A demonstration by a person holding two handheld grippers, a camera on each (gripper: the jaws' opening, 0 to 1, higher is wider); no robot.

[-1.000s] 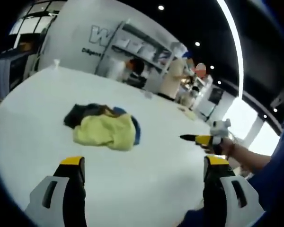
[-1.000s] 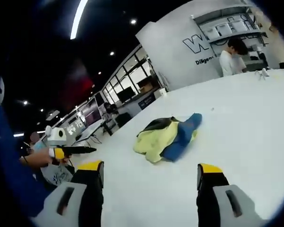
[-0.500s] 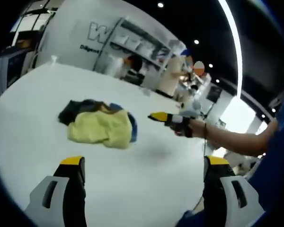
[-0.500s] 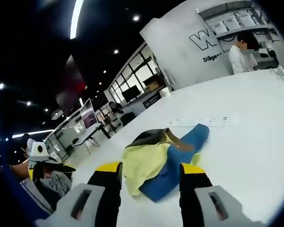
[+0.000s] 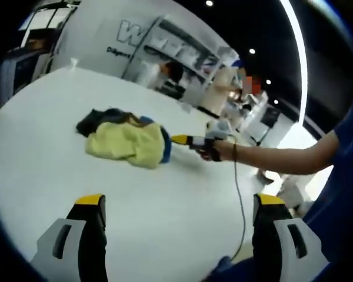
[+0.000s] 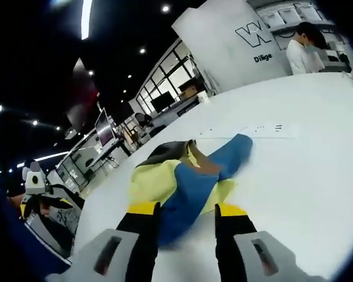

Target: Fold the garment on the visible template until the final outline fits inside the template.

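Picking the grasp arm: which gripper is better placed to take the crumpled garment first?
Right. The right gripper has its jaws astride the crumpled yellow and blue garment; the left gripper sits well back from it.

We appear to be in a large open-plan lab or office hall. A dark ceiling (image 5: 265, 23) carries spot lamps and a long light strip (image 5: 299, 53). A white wall with lettering (image 6: 223, 35) backs shelving (image 5: 176, 50). A broad white tabletop (image 5: 41, 176) sits before monitors (image 6: 104, 130) and glazed partitions (image 6: 165, 94).
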